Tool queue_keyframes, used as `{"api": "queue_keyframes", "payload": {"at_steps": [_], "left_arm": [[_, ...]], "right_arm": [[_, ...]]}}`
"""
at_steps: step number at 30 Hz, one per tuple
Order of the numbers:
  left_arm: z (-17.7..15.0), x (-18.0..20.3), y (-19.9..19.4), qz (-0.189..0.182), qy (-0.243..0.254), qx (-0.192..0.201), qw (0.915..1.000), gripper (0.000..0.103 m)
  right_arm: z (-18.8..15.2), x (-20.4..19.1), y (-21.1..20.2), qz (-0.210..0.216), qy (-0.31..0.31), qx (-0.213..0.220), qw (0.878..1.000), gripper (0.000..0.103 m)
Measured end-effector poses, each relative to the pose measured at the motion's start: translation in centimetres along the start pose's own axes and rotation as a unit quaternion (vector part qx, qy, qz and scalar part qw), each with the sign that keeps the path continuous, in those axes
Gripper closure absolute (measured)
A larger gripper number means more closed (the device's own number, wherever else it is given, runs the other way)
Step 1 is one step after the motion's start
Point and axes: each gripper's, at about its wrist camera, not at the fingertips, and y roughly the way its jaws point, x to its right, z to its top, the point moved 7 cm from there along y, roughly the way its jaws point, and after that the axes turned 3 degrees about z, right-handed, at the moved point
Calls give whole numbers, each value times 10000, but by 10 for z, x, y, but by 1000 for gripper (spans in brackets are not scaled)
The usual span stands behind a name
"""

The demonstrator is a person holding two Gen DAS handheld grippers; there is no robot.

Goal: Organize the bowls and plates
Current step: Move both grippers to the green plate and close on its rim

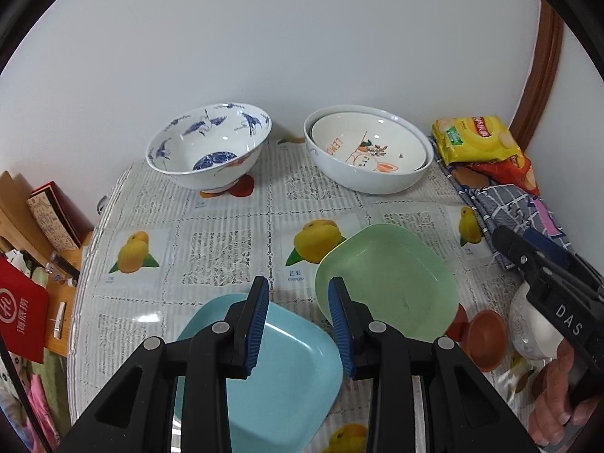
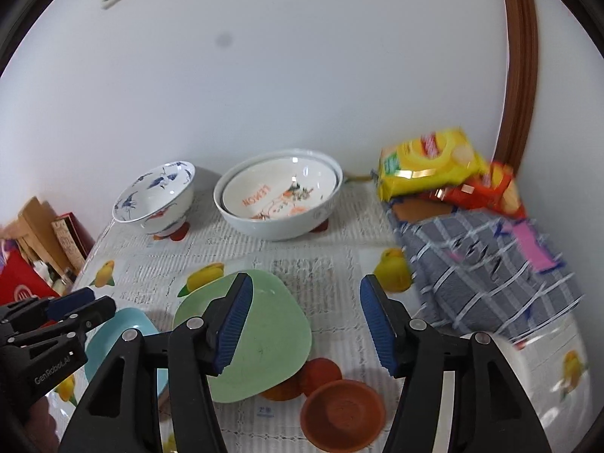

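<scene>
My left gripper (image 1: 299, 283) hovers open over the table, with nothing between its pads. Under it lies a light blue plate (image 1: 287, 370), and a green plate (image 1: 389, 283) lies just to its right. My right gripper (image 2: 306, 279) is open and empty above the green plate's (image 2: 264, 324) right edge. A brown saucer (image 2: 343, 415) sits near it. At the back stand a blue-and-white bowl (image 1: 209, 147) and a big white bowl (image 1: 368, 181) with a lemon-print dish (image 1: 370, 147) nested inside. A small white patterned bowl (image 1: 532, 324) sits partly hidden under the right gripper (image 1: 521, 249).
Yellow and red snack packets (image 2: 426, 166) and a grey checked cloth (image 2: 487, 275) fill the back right corner by a wooden door frame (image 2: 521, 75). Boxes (image 1: 56, 219) and a red bag (image 1: 19, 317) stand off the table's left edge. The wall runs close behind the bowls.
</scene>
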Motion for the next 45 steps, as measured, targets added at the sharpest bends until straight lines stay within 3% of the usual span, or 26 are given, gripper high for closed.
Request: {"api": "queue_keyframes", "payload": {"at_steps": [7,11,13,25,34,38,42,45], "left_arm": [[4,19,32,-3,280,-229,9993,71],[4,27,49,-32,339,-308,9989,61],[4,28,55,-64,410,-367,9985,61],[-7,15,88,-121,185,-698,9973,60],[-15,24,96,-210,296,-849,9957,60],[-18,24,102,-235,267,-990,9945,71],[-19,26,103,-291,243,-987,9944,72],[-21,30,105,-360,243,-1015,9939,80]], "right_arm": [[-19,4,39,43,120,-481,9988,44],[-32,3,54,72,125,-679,9976,44],[-38,3,61,97,144,-771,9969,44],[-61,2,91,67,196,-1214,9924,45],[-62,-2,95,-26,236,-1273,9916,62],[-62,-1,95,-5,294,-1211,9922,64],[-63,0,94,5,369,-1140,9928,65],[-62,-2,95,-13,322,-1114,9933,70]]}}
